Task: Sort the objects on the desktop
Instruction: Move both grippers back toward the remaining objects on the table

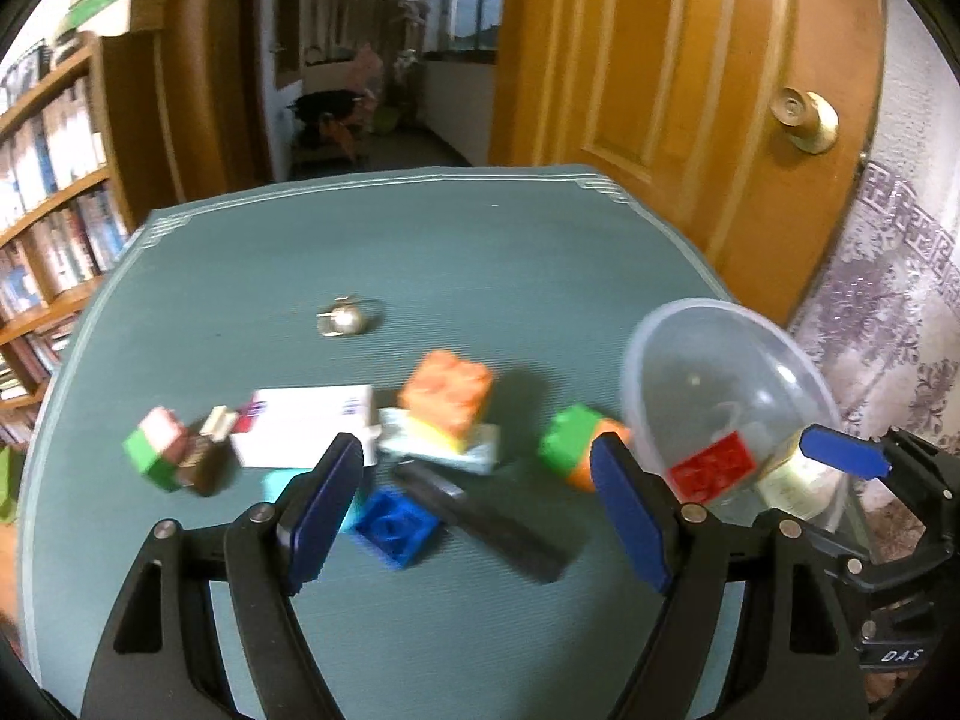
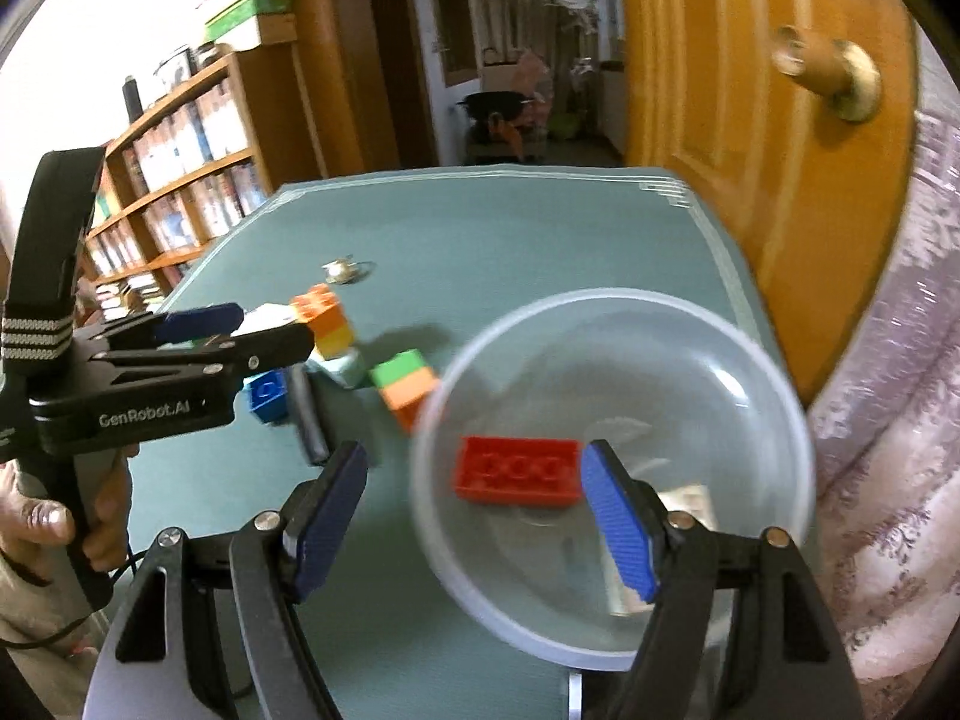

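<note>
Both grippers hang over a table covered in a ribbed teal-green mat [image 1: 420, 252], and neither has hold of anything.

The left gripper [image 1: 480, 480] has its blue-padded fingers spread wide, with nothing between them. It hovers above a loose cluster of objects: a small blue square building brick [image 1: 393, 531] lies just ahead of its left finger, beside a dark grey oblong bar [image 1: 486, 519] that runs diagonally across the mat. Farther off sit a white rectangular card box [image 1: 306, 423], an orange studded brick [image 1: 447, 393] stacked on a yellow piece and a pale blue block, a green-and-orange stacked brick [image 1: 576, 444] near the bowl, a green-and-pink cube [image 1: 156, 447] touching a brown block at the far left, and a small silvery metal trinket [image 1: 343, 318] lying alone toward the back.

The right gripper [image 2: 474, 516] is also spread wide and empty; its right finger overlaps the view of a clear round plastic bowl [image 2: 750, 360] standing at the right side of the mat. Inside the bowl lies a flat red rectangular brick [image 2: 516, 471], studs up (the frame is blurred, so whether the finger touches the bowl cannot be told). The left gripper shows at the left edge of this view, held in a bare hand [image 2: 42, 519].
</note>
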{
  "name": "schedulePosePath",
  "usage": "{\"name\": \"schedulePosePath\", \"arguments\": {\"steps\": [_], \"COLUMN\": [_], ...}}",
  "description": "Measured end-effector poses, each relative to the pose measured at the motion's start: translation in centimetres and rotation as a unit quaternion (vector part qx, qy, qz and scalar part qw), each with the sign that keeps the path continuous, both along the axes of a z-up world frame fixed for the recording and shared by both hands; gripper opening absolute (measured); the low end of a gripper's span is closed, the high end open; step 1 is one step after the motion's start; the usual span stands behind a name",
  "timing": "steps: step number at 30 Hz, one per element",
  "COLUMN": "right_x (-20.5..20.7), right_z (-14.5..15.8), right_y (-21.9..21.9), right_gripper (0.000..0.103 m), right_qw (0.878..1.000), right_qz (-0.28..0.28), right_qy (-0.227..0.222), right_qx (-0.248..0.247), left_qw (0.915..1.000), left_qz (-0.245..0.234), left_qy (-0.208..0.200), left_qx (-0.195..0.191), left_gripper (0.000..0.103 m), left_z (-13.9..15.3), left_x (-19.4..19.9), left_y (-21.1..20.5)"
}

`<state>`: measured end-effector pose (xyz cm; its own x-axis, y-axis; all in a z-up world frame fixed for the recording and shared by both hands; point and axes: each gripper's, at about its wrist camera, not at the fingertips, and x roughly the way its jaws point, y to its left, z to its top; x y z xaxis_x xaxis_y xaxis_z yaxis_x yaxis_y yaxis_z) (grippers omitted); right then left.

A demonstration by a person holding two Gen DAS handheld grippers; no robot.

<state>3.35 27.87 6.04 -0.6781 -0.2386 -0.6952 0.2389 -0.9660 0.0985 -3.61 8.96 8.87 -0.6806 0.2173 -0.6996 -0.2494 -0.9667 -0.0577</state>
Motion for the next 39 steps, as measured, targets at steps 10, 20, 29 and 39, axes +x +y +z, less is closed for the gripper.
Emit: {"name": "schedulePosePath", "arguments": {"steps": [10, 20, 29, 39], "right_x": [-1.4, -3.1, -4.4, -6.6], "right_z": [-2.9, -6.2, -6.4, -6.3], "right_y": [-5.0, -6.1, -7.1, -6.9], "right_gripper": [0.078, 0.078, 0.078, 0.078], "right_qw": [0.991, 0.987, 0.994, 0.994], "right_qz": [0.062, 0.054, 0.038, 0.01], "right_qy": [-0.072, -0.121, -0.102, -0.098], "right_qx": [-0.093, -0.086, -0.029, -0.045], "left_qw": [0.9982, 0.9955, 0.9926, 0.9849], "left_qz": [0.057, 0.089, 0.115, 0.168], "left_qy": [-0.015, -0.021, -0.029, -0.036], "left_qx": [0.01, 0.024, 0.028, 0.024], "left_gripper": [0.081, 0.081, 0.081, 0.081], "left_z": [-1.4, -2.0, -3.0, -4.0], "left_x": [0.2, 0.3, 0.3, -1.3], "left_y": [-5.9, -9.4, -12.2, -16.0]}}
